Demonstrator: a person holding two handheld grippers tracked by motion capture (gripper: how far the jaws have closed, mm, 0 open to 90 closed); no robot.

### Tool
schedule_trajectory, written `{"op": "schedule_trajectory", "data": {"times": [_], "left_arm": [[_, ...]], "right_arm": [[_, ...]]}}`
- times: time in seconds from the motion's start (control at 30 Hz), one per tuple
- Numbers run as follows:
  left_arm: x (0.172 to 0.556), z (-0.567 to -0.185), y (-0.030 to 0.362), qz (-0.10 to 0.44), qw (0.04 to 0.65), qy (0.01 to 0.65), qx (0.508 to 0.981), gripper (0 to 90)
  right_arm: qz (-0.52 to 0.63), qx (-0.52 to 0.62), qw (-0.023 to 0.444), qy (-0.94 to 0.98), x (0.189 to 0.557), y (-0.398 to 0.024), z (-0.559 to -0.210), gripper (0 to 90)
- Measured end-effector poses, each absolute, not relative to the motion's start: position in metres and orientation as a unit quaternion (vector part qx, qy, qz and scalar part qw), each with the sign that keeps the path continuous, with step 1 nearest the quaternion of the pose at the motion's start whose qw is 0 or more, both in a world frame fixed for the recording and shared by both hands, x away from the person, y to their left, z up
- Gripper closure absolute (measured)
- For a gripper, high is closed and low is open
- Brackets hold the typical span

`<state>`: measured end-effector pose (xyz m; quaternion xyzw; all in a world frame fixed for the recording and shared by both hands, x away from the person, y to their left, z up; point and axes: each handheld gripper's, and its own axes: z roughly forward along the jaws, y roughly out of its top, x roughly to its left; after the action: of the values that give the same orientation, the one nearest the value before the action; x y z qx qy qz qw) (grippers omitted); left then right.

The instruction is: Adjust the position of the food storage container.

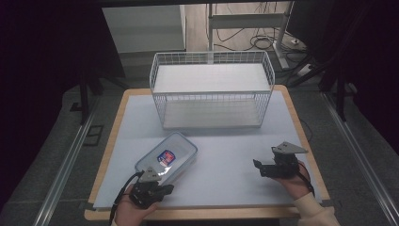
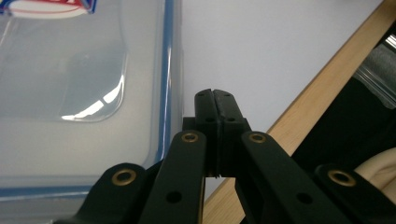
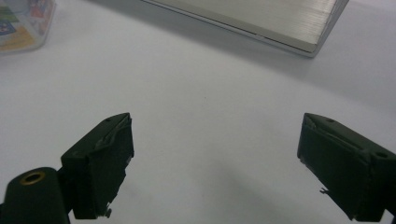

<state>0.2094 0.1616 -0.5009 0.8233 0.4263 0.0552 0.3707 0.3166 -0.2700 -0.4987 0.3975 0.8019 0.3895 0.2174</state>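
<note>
Clear container [image 2: 79, 88] cut off by top, left and bottom edges in left gripper view; label [image 2: 44, 8] beyond gripper cropped at top, print unreadable. Same label [image 1: 165, 157] in high view too small to read. Basket base [image 3: 261, 21] cropped at top edge in right gripper view; container corner [image 3: 23, 21] blurred.

One clear plastic lidded container with blue rim [image 1: 168, 158], one white wire basket [image 1: 211, 89], two black two-jaw grippers, left [image 1: 165, 190] and right [image 1: 257, 165].
</note>
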Motion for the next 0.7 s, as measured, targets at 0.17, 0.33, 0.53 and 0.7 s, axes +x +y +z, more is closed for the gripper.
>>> {"op": "schedule_trajectory", "data": {"times": [0.17,0.33,0.53,0.7], "left_arm": [[0.211,-0.502,0.168,0.057,0.369,0.435,0.82,90.0],[0.214,-0.503,0.182,0.06,0.367,0.451,0.812,90.0],[0.218,-0.505,0.202,0.067,0.362,0.472,0.801,90.0],[0.223,-0.507,0.214,0.073,0.356,0.49,0.792,90.0]], "right_arm": [[0.389,0.399,0.217,0.802,0.317,-0.27,-0.499,10.9],[0.388,0.398,0.218,0.802,0.316,-0.27,-0.499,10.9],[0.388,0.4,0.218,0.801,0.316,-0.271,-0.499,10.9],[0.387,0.399,0.218,0.802,0.315,-0.27,-0.499,10.9]]}}
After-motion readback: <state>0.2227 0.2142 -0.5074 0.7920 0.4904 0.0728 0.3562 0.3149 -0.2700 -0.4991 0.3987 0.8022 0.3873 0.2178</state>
